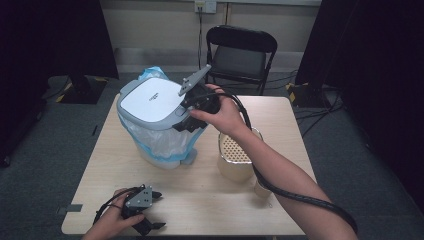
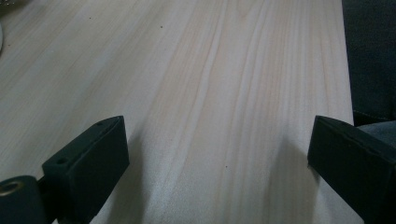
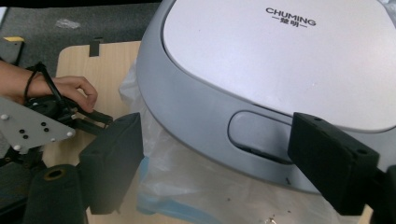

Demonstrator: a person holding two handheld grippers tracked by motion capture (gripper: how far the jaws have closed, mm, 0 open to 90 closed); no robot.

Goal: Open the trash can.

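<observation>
A: Right hand-held gripper (image 1: 189, 116)?
B: Up at the front rim of the trash bin (image 1: 157, 122), jaws spread wide, holding nothing. In the right gripper view they straddle the release button (image 3: 259, 136) on the grey lid frame (image 3: 187, 102). My guess is it's lined up to press that and pop the lid.

A: Where's the bin?
B: Far-left part of the bench (image 1: 200, 200), upright. White lid panel (image 1: 152, 100) is shut. A clear liner bag (image 1: 162, 142) with a blue edge hangs out under the frame, so it's already bagged.

A: Left hand-held gripper (image 1: 156, 210)?
B: Parked low at the near edge of the bench, well away from the bin. Jaws wide, nothing between them; the left gripper view has bare wood (image 2: 210, 93) ahead of them. Looks idle, kept out of the right arm's way.

A: Anything else?
B: Cream perforated container (image 1: 234, 160) to the right of the bin, partly under the right forearm. Black folding chair (image 1: 240, 52) behind the bench. Neither is touched.

A: Risk?
B: The bin may slide when pushed, as nothing braces it.
</observation>
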